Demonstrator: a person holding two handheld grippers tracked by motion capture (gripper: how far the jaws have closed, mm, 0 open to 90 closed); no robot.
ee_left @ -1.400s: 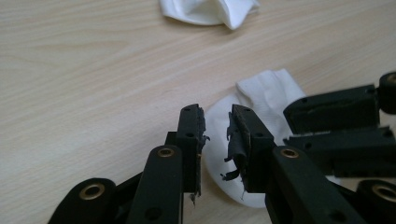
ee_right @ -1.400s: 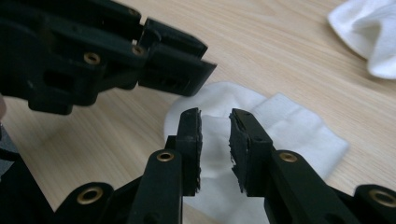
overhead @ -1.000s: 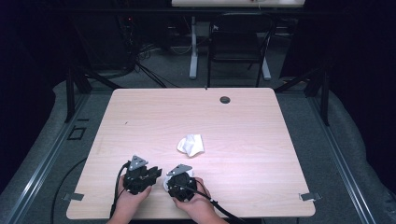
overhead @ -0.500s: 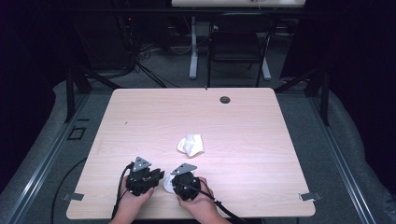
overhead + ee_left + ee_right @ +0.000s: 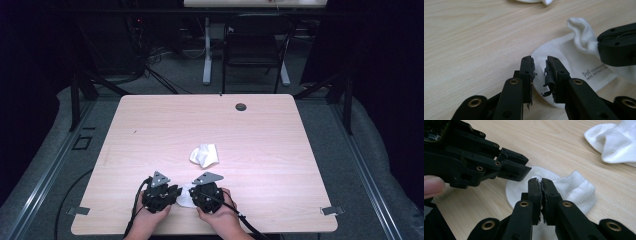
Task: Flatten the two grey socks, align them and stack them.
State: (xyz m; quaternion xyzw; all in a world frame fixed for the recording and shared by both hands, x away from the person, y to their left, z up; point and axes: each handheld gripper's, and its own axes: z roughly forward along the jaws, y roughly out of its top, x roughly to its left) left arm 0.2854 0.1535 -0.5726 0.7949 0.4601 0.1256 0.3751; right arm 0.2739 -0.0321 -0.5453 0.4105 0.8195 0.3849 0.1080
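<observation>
A white sock (image 5: 186, 198) with small grey lettering lies flat near the table's front edge between my two grippers. My right gripper (image 5: 541, 186) is shut on its bunched cuff end (image 5: 576, 190), and the fabric puckers at the jaw tips (image 5: 584, 37). My left gripper (image 5: 540, 67) stands at the sock's rounded toe edge (image 5: 574, 65). Its jaws are a finger-width apart with white fabric showing in the gap, and the worn pads do not press on it. In the high view the left gripper (image 5: 175, 193) and right gripper (image 5: 193, 194) sit close together, each in a hand.
A second white sock (image 5: 205, 155) lies crumpled a little farther up the wooden table (image 5: 280, 140); it also shows at the upper right (image 5: 614, 142). A dark round hole (image 5: 241, 107) sits near the far edge. A chair (image 5: 255, 50) stands beyond the table.
My right gripper has shifted slightly to the right, away from the left one, so more of the white sock shows between them. The left gripper has stayed put.
</observation>
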